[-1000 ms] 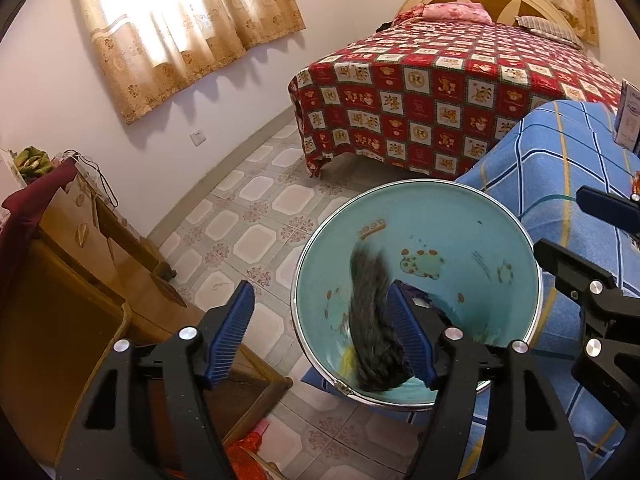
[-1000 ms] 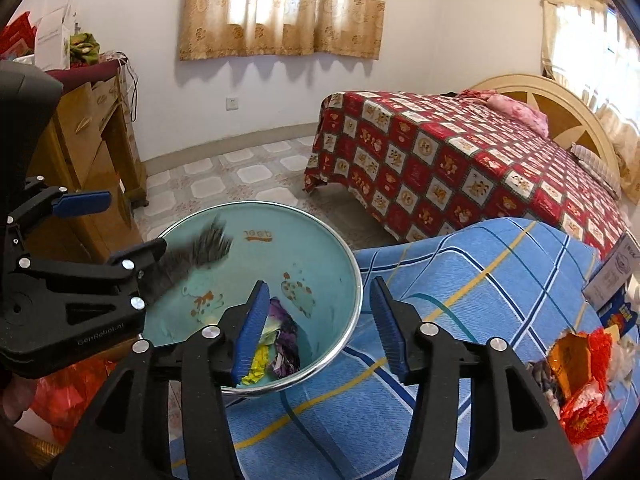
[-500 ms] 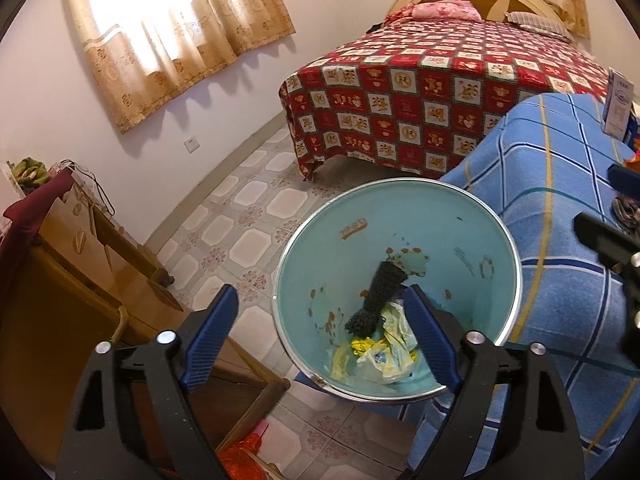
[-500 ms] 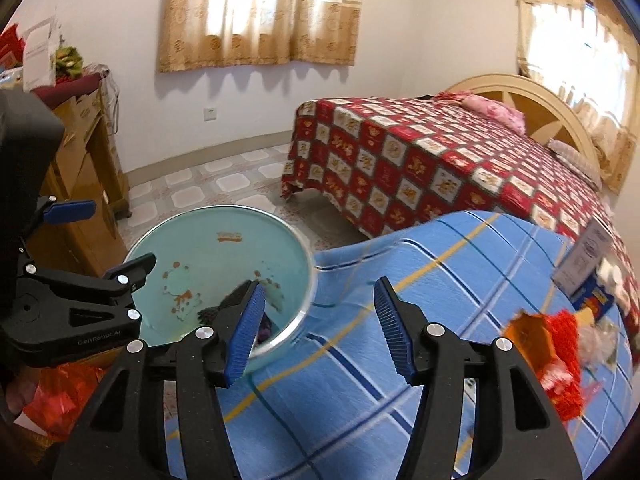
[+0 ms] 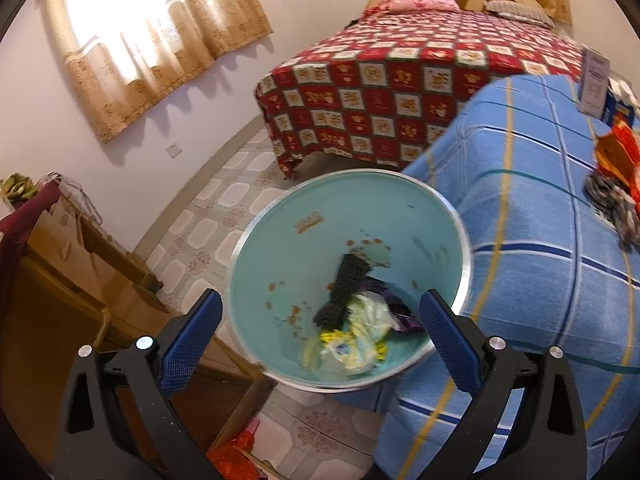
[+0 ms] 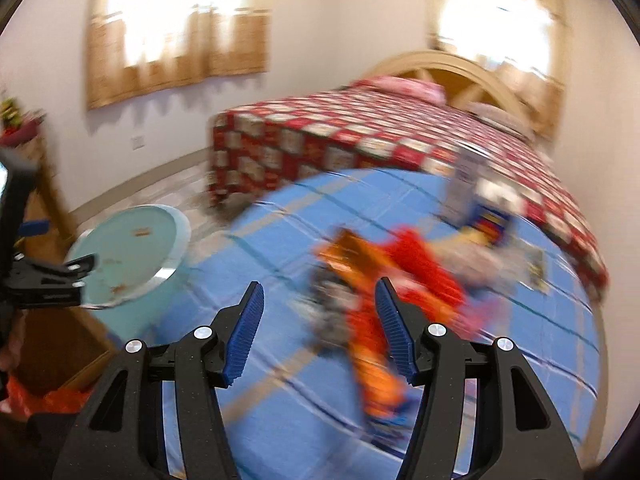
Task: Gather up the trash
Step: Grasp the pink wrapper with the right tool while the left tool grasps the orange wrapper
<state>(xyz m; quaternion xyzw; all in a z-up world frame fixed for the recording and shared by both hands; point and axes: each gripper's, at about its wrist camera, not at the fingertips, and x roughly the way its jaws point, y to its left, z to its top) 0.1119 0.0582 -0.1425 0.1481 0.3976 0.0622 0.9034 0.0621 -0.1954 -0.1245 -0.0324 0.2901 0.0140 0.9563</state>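
A light blue trash bin with a metal rim stands on the floor beside the blue checked table. Inside lie a dark fuzzy piece, a white and yellow wrapper and a purple scrap. My left gripper is open and empty above the bin. My right gripper is open and empty over the table, facing a blurred pile of orange and red wrappers. The bin also shows in the right wrist view at the left. The pile shows in the left wrist view at the right edge.
The blue checked cloth covers the table. A white box and a blue packet stand at its far side. A bed with a red patterned cover lies beyond. A wooden desk stands left of the bin.
The dark fuzzy piece has dropped from my left gripper into the bin, and the left jaws have opened wider. My right gripper has swung right from the bin toward the wrapper pile.
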